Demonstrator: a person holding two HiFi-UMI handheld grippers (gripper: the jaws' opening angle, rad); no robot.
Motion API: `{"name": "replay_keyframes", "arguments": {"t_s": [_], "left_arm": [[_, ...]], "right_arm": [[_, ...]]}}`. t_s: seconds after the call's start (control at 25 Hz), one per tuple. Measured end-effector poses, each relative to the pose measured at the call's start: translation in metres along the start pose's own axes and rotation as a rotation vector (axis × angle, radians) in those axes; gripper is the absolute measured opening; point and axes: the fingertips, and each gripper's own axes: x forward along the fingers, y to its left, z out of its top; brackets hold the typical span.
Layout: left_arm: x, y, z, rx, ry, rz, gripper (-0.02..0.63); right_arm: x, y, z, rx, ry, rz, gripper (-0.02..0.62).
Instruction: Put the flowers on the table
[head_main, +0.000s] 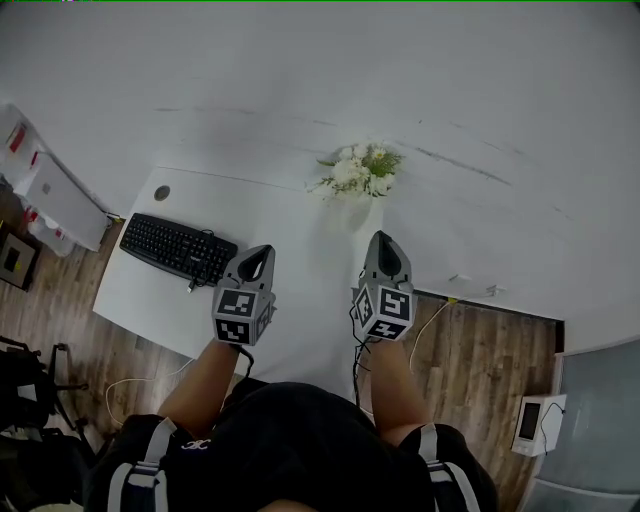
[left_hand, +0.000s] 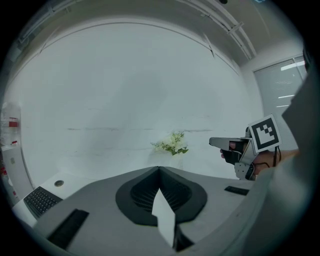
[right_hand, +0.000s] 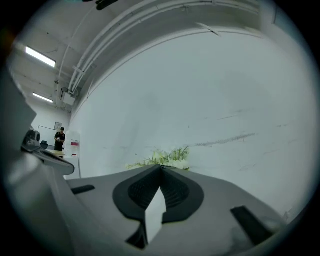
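A bunch of white flowers with green leaves (head_main: 357, 170) lies at the far edge of the white table (head_main: 310, 270), against the white wall. It also shows straight ahead as the flowers (left_hand: 172, 144) in the left gripper view, and the flowers (right_hand: 167, 157) peek just over the jaw tips in the right gripper view. My left gripper (head_main: 265, 250) and right gripper (head_main: 383, 237) hover side by side over the table, well short of the flowers. The left gripper (left_hand: 159, 168) and the right gripper (right_hand: 161, 166) both have jaws closed together with nothing between them.
A black keyboard (head_main: 177, 247) lies on the table's left part, near a round cable hole (head_main: 162, 192). White cabinets (head_main: 60, 200) stand left of the table. A white device (head_main: 535, 420) and cables sit on the wooden floor. A person (right_hand: 60, 138) stands far off.
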Motion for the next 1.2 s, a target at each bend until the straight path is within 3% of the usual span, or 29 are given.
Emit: {"name": "replay_keyframes", "arguments": {"t_s": [0.56, 1.2], "left_arm": [[-0.025, -0.048, 0.003, 0.018, -0.052, -0.033, 0.006], [-0.017, -0.049, 0.018, 0.037, -0.088, -0.033, 0.006]], "right_arm": [[-0.059, -0.003, -0.003, 0.002, 0.035, 0.040, 0.002], [-0.047, 0.005, 0.012, 0.007, -0.006, 0.077, 0.002]]}}
